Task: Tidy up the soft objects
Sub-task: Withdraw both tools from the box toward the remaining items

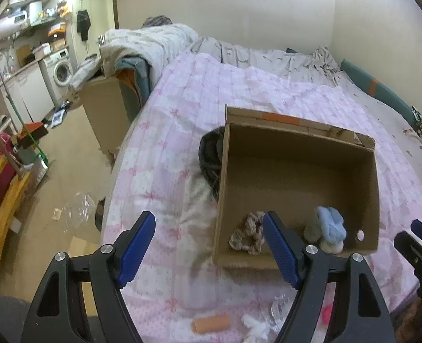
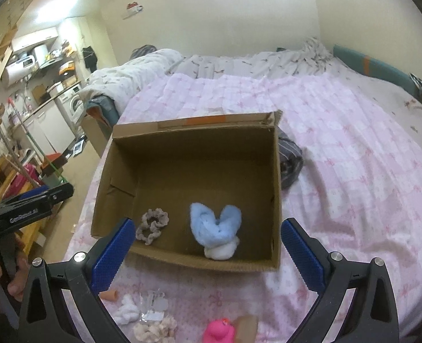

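Two items in cardboard box (image 2: pixel 193 154): beige scrunchie (image 2: pixel 152 225), blue-white plush (image 2: pixel 215 230).
Left gripper (image 1: pixel 209 245): jaws wide apart, holding nothing.
Right gripper (image 2: pixel 208 254): jaws wide apart, holding nothing.
Bed (image 2: pixel 354 154): carries box.

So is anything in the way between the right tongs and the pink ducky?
Nothing visible blocks it. The right tongs are open and empty, and the pink ducky lies on the bedspread just below them, in front of the cardboard box. A beige scrunchie sits beside it, to its left in the view, not on top.
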Action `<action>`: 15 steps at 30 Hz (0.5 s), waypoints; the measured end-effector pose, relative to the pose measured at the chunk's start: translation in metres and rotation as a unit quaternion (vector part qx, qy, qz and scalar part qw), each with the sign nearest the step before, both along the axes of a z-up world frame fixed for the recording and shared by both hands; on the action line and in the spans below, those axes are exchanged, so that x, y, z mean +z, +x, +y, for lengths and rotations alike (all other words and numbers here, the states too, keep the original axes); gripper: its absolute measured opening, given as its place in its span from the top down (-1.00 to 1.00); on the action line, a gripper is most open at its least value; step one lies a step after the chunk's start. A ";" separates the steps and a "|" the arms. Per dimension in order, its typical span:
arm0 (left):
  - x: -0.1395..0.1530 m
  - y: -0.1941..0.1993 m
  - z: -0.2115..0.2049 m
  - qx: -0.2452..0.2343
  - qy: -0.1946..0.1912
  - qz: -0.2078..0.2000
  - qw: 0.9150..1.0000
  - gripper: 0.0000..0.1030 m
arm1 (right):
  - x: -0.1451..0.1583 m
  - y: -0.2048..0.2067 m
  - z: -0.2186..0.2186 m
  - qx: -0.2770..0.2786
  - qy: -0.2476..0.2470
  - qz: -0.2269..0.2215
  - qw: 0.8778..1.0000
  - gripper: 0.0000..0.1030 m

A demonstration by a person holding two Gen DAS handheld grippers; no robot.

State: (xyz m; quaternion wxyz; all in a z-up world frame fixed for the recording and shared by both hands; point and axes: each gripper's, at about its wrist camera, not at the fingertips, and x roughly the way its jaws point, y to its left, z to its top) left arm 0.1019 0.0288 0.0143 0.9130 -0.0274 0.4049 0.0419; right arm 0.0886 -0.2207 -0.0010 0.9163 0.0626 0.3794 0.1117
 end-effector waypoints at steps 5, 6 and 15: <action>-0.007 -0.017 0.002 -0.001 -0.015 0.024 1.000 -0.46 | 0.001 -0.010 -0.003 -0.011 0.006 0.006 1.000 -1.00; -0.009 -0.019 0.002 0.000 -0.015 0.026 1.000 -0.46 | 0.000 -0.012 -0.002 -0.010 0.006 0.008 1.000 -1.00; -0.036 -0.027 0.007 -0.001 -0.040 0.088 0.995 -0.48 | -0.004 -0.032 0.006 0.007 0.012 0.024 1.000 -1.00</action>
